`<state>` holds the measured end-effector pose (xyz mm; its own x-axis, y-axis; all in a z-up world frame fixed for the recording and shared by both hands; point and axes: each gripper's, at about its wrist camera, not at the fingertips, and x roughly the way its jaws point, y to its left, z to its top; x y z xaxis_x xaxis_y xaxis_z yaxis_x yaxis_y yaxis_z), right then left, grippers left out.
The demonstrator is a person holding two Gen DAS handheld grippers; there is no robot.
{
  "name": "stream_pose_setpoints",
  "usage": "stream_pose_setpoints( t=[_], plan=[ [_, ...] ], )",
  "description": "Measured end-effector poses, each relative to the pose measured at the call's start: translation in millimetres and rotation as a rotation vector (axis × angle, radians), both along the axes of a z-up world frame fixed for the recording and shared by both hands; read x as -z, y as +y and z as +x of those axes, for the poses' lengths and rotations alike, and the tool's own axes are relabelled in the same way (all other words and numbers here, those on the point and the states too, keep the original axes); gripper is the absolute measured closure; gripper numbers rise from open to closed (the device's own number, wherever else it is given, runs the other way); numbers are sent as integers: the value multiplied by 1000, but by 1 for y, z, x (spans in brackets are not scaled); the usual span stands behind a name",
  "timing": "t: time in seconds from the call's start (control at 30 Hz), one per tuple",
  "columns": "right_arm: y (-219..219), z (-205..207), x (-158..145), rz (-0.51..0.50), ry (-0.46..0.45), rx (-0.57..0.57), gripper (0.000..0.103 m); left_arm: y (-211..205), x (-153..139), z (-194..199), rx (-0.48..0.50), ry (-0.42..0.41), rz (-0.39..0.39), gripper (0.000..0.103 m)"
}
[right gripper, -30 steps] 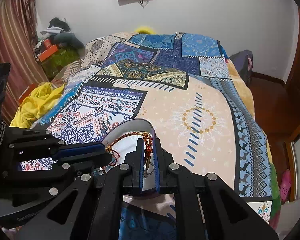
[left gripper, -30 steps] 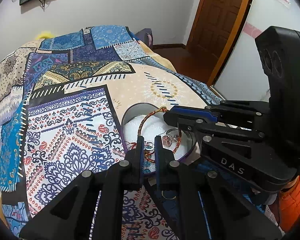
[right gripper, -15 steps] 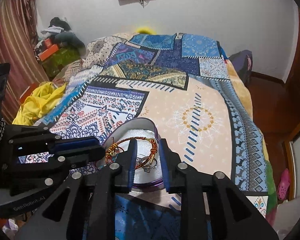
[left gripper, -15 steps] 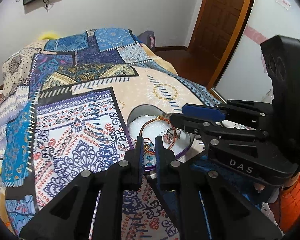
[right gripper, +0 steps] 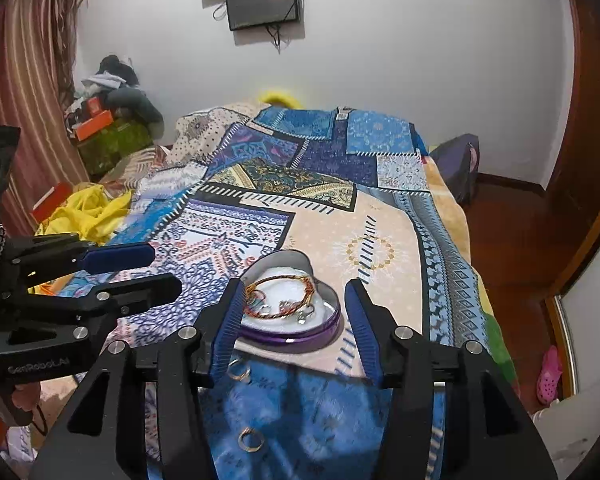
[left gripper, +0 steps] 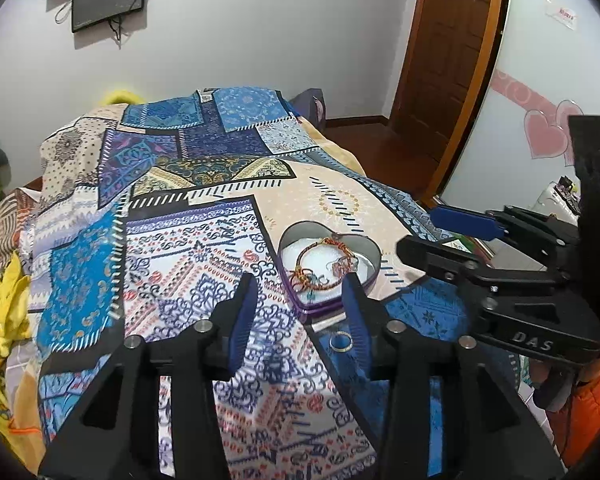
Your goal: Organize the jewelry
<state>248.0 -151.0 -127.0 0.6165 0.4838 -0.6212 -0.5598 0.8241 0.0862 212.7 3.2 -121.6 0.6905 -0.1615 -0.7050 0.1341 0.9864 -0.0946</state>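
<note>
A heart-shaped purple tin (left gripper: 374,254) (right gripper: 332,322) with white lining sits on the patterned bedspread. A red-and-gold braided bracelet (left gripper: 305,256) (right gripper: 280,280) and small silver pieces lie inside it. My left gripper (left gripper: 300,294) is open and empty, just short of the tin. My right gripper (right gripper: 294,300) is open and empty, its fingers on either side of the tin's near rim. A gold ring (left gripper: 341,341) (right gripper: 238,372) lies on the blue cloth in front of the tin. A second ring (right gripper: 250,439) lies nearer in the right wrist view.
The patchwork bedspread (left gripper: 172,240) (right gripper: 260,208) covers the bed. Yellow cloth (left gripper: 0,312) (right gripper: 86,212) lies at its left edge. A wooden door (left gripper: 448,52) and bare floor are to the right. Clutter (right gripper: 112,120) is piled by the curtain.
Both grippers opened and drew back from the tin. The bracelet, held over the tin a second ago, now lies inside it.
</note>
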Motion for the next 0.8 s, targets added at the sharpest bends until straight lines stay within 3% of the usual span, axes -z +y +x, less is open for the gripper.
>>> stream_pose_setpoints(
  t=[0.37, 0.8],
  plan=[
    [-11, -30, 16, -2, 36, 29, 54, -1, -4, -35, -27, -7, -5, 50],
    [-14, -44, 71, -69, 179, 13, 54, 1, 40, -56, -25, 114, 0, 50]
  ],
)
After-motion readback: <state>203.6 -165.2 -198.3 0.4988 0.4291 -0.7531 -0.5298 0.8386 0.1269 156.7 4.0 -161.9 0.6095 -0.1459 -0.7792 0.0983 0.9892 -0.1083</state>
